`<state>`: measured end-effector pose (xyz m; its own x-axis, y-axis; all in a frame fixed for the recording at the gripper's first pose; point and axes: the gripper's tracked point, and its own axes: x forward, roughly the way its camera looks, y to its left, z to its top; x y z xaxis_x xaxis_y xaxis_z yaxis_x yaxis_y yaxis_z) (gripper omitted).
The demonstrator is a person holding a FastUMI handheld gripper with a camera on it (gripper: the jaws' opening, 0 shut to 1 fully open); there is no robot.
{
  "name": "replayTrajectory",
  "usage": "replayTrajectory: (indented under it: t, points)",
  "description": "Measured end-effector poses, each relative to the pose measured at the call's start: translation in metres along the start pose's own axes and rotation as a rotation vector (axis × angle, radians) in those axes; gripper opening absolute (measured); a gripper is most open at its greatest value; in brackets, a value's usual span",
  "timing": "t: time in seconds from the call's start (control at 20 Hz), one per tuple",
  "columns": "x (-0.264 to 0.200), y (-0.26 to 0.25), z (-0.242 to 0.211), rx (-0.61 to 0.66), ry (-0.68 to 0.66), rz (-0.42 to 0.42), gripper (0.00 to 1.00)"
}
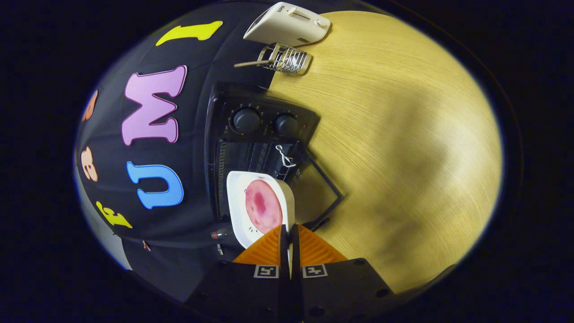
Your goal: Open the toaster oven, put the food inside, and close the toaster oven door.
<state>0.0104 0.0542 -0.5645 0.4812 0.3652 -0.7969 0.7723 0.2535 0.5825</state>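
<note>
Between the two orange fingers of the gripper [289, 233] sits the rim of a white plate [237, 211], pinched at its near edge; the fingers stand almost closed, with only the thin plate edge between them. On the plate lies a round pink slice of food [263, 205], just ahead of the fingertips at about eleven o'clock from them.

Beyond the plate, at twelve o'clock from the fingers, is the black toaster oven [264, 134]. Its door [320, 190] hangs open, a dark mesh-looking panel that swings out toward one o'clock from the fingertips, and a bit of white string [284, 156] shows at the oven's opening. The plate's far end lies over the mouth of the oven; whether it rests on anything inside I cannot tell. Two round knobs [246, 120] sit side by side on the oven's panel, past the opening.

Farther on at twelve o'clock, a wire rack [287, 59] with a wooden handle lies at the edge of the pale wooden table [403, 134], and beyond it, touching or nearly so, a white pop-up toaster [289, 24].
</note>
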Motion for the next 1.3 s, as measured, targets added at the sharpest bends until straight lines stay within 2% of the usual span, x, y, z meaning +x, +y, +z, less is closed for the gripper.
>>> replayTrajectory:
  t: [0.35, 0.6, 0.8, 1.1, 1.2, 1.25, 1.3]
  points:
    - [0.067, 0.012, 0.014, 0.132, -0.111, -0.052, 0.05]
    - [0.109, 0.027, 0.01, 0.257, -0.186, -0.051, 0.05]
    - [0.135, 0.046, 0.014, 0.375, -0.27, -0.02, 0.05]
    - [0.161, 0.058, 0.007, 0.405, -0.289, -0.059, 0.05]
    - [0.164, 0.06, -0.001, 0.42, -0.267, -0.064, 0.08]
    - [0.163, 0.061, -0.003, 0.43, -0.251, -0.057, 0.13]
    - [0.16, 0.061, -0.006, 0.438, -0.237, -0.055, 0.12]
